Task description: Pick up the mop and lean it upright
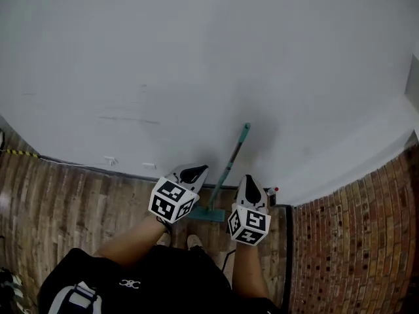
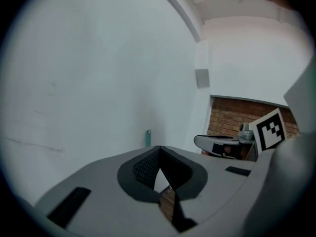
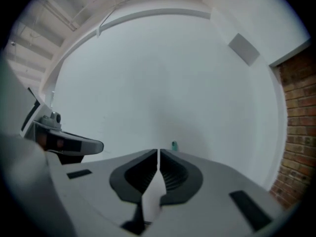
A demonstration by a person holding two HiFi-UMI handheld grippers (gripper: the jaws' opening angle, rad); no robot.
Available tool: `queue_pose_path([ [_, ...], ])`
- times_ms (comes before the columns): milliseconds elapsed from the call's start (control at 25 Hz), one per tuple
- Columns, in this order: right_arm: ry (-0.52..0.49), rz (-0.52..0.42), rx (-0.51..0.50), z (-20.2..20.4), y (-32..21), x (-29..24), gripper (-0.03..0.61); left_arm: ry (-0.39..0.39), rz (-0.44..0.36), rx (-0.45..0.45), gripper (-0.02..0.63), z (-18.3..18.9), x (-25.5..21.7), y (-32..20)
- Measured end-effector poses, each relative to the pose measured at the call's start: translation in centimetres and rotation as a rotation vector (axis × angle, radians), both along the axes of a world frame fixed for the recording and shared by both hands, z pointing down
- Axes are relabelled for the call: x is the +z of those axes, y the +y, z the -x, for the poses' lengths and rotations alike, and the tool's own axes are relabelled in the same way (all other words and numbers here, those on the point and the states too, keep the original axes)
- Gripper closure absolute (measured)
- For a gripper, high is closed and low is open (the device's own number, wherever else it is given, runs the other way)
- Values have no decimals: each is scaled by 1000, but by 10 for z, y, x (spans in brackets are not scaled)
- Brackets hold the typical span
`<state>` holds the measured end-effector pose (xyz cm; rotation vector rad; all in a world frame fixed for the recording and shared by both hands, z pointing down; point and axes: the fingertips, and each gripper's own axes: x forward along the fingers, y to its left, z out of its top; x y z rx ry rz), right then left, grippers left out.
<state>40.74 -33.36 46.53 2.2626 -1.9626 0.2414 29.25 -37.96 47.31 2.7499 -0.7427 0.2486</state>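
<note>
Left hand-held gripper and right hand-held gripper both closed, empty; mop untouched

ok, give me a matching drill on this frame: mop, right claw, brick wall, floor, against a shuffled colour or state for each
Things:
1. mop
2. right claw
3. brick wall
4. floor

Descriptions:
A. wooden planks
B. shut, nothing in it
C. teal, leaning upright
D. reddish, at the head view's right

Pairs: 1-C, 2-B, 3-D, 4-A
</note>
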Motion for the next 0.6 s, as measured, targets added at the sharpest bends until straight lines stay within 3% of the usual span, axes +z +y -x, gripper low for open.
queue_pose_path([
  [320,38,29,-46,-41,-89,18,559,-49,-44,-141,621,15,-10,-27],
  [440,34,80,-66,-53,-127,39,469,-62,-42,-180,621,22,-8,-33],
  [600,43,150,-40,-71,-168,70,459,-71,-28,-226,621,32,-2,-38],
])
